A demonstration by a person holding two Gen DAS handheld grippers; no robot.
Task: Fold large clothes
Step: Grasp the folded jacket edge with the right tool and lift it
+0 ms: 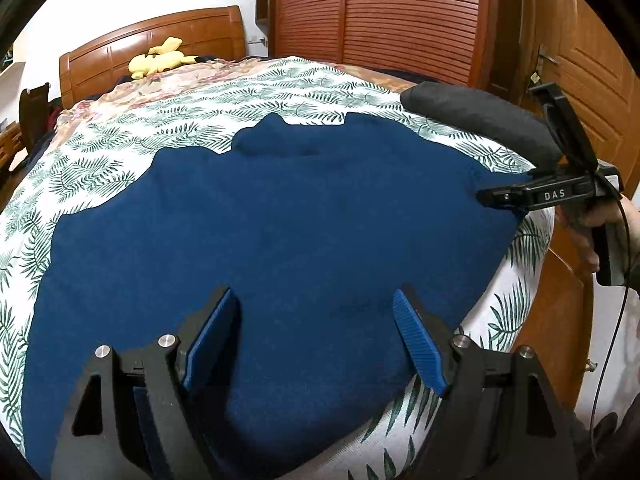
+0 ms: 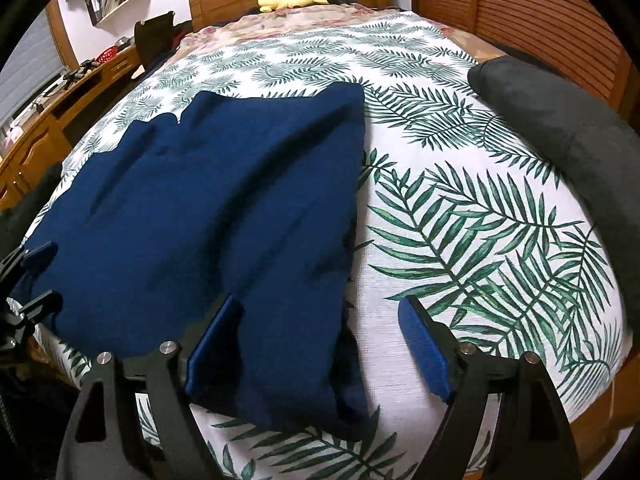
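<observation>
A large dark blue garment (image 1: 260,232) lies spread flat on a leaf-print bedsheet (image 1: 192,120); it also shows in the right wrist view (image 2: 224,200), filling the left half. My left gripper (image 1: 316,340) is open just above the garment's near part, nothing between its blue pads. My right gripper (image 2: 320,344) is open over the garment's near right edge, left pad above cloth, right pad above bare sheet (image 2: 480,220). In the left wrist view the right gripper (image 1: 492,198) reaches in from the right at the garment's edge. The left gripper's fingers (image 2: 36,256) show at the far left.
A dark grey cushion (image 1: 476,114) lies at the bed's right edge, also in the right wrist view (image 2: 560,132). A yellow plush toy (image 1: 160,60) sits by the wooden headboard (image 1: 120,52). Slatted wardrobe doors (image 1: 380,12) stand behind. A wooden desk (image 2: 52,108) runs along the left.
</observation>
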